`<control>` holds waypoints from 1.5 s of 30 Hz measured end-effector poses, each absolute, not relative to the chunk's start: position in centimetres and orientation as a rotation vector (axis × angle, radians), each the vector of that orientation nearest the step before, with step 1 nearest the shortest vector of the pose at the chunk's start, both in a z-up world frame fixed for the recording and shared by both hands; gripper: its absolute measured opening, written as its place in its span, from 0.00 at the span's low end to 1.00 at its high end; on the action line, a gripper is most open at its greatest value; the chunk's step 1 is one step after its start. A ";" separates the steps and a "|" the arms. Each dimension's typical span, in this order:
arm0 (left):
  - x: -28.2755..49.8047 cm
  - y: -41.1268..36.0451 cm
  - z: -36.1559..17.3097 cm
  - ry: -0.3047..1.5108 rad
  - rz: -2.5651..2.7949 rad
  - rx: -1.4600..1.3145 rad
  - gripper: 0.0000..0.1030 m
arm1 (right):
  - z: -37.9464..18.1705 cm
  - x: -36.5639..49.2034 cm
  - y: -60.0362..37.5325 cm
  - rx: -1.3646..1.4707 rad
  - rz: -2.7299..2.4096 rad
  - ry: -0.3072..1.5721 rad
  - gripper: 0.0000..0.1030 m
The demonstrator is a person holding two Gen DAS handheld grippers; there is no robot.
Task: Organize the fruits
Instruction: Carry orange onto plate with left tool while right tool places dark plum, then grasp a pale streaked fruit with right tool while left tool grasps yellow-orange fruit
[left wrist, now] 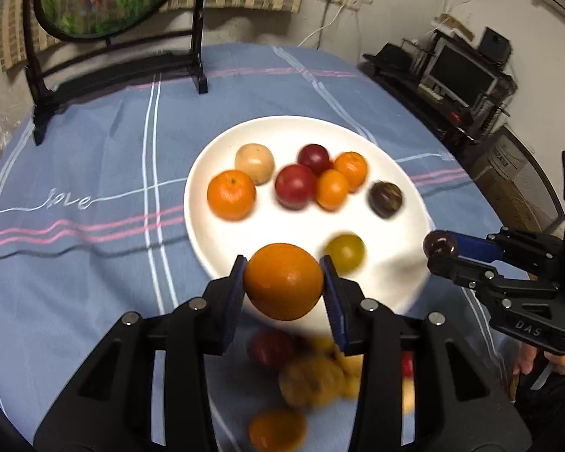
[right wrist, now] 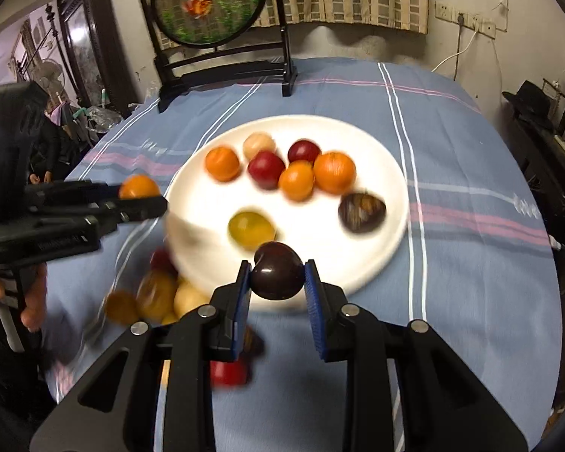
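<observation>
Orange (left wrist: 283, 281): we clamp it in left gripper (left wrist: 284, 282), above plate (left wrist: 222, 150) rim.
Plum (right wrist: 277, 276): we pinch it in right gripper (right wrist: 277, 277), angled down.

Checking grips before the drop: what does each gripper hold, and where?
Left gripper clamps an orange across its sides; right gripper clamps a dark plum likewise.

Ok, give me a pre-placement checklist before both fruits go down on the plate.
1. Left gripper clamped on the orange: ok.
2. Right gripper clamped on the dark plum: ok.
3. Bare space on the white plate in front of the fruit already there: ok.
4. Grippers apart from each other: ok.
5. Yellow-green fruit near the drop spot, could be bumped: not ok.
6. Loose fruit pile stability: cannot tell, blurred.
</observation>
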State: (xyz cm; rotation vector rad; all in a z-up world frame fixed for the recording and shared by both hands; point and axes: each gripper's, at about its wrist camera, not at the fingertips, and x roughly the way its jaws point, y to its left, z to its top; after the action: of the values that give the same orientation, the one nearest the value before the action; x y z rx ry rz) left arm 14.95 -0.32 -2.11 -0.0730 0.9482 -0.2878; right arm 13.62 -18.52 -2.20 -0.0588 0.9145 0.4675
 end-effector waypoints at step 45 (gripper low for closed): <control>-1.5 3.5 -4.2 0.871 -0.201 -0.223 0.59 | -3.7 0.1 -16.9 -0.069 0.508 0.917 0.56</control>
State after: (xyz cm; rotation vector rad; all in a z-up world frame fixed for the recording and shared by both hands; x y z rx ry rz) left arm -1.50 3.55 -4.23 -0.2227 0.8713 -0.2010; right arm 0.14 -16.87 -3.73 -0.0695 0.9170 0.5082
